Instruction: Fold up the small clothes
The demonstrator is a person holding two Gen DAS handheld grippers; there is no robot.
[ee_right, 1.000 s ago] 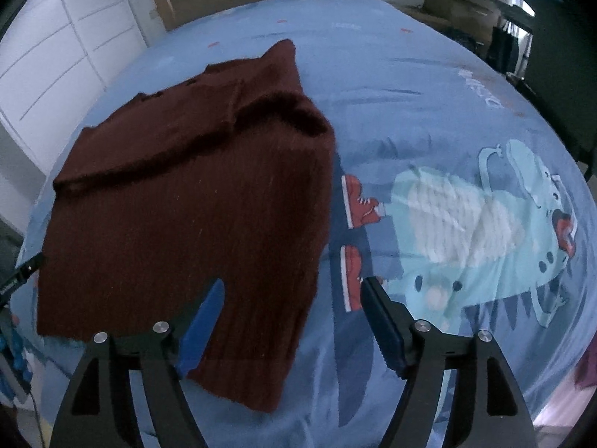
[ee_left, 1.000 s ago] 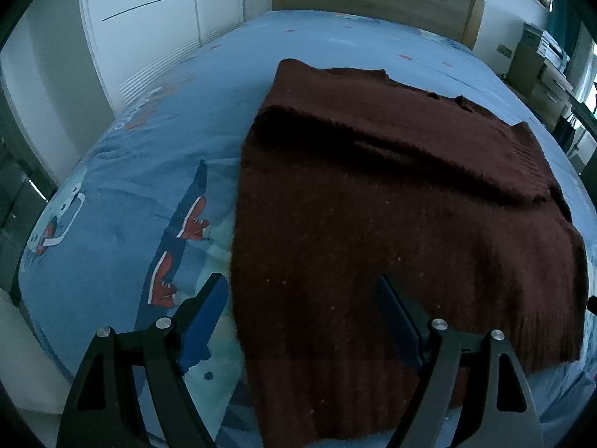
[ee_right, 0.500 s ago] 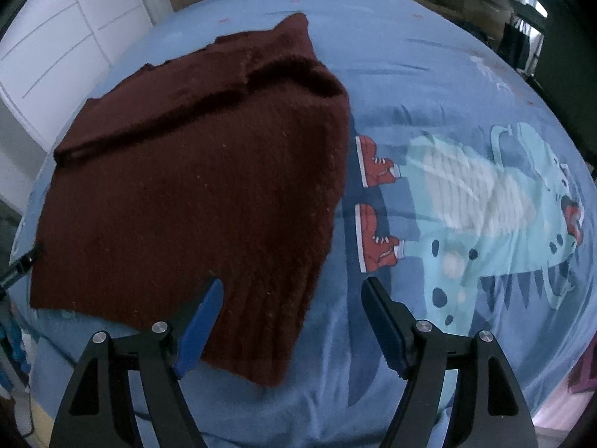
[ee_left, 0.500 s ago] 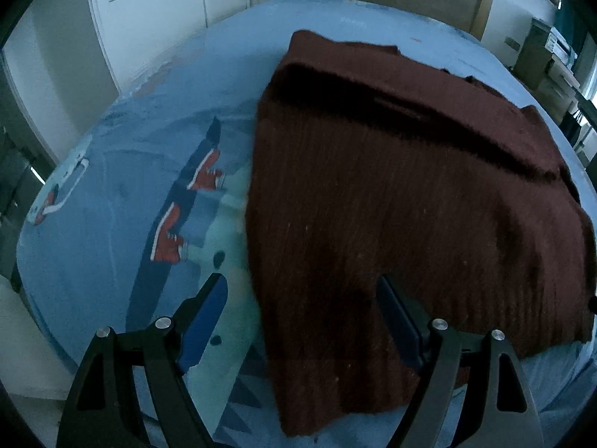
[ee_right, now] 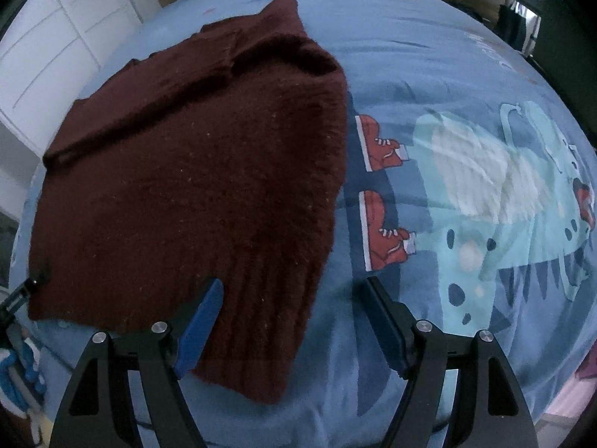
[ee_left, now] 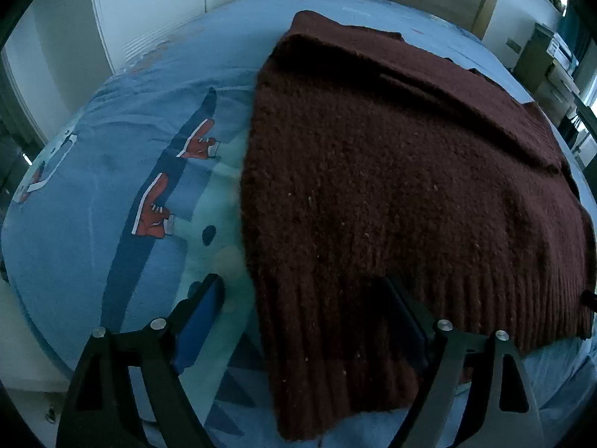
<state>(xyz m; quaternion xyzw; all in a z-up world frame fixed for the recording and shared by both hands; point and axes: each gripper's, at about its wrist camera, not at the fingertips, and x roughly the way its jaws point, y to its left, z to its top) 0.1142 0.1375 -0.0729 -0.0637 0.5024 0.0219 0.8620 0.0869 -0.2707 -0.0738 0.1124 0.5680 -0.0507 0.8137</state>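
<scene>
bed [ee_left: 93, 194]: one, blue cover with a cartoon dinosaur print, carries everything here.
sweater [ee_left: 391, 194]: one, dark red knit, lying flat on the bed with its ribbed hem toward both cameras and the sleeves looking already folded in at the far end.
left gripper [ee_left: 302, 302]: one, spread wide and pinching nothing. Its jaws have just been opening a bit more. It straddles the sweater's near-left hem corner, one finger over bare sheet, the other over the knit.
right gripper [ee_right: 291, 298]: one, also spread and empty, straddling the near-right hem corner the same way.
risk, sheet: biggest worry imo. The outer finger on each side sits over the bed cover, so a close from here could pinch sheet along with the knit and drag the cover up.
risk, layers: thick fuzzy knit, so a shallow bite might catch only the top layer and the hem would peel apart on the lift.
risk, uneven lift: if one corner slips out, the fold would probably land crooked.
</scene>
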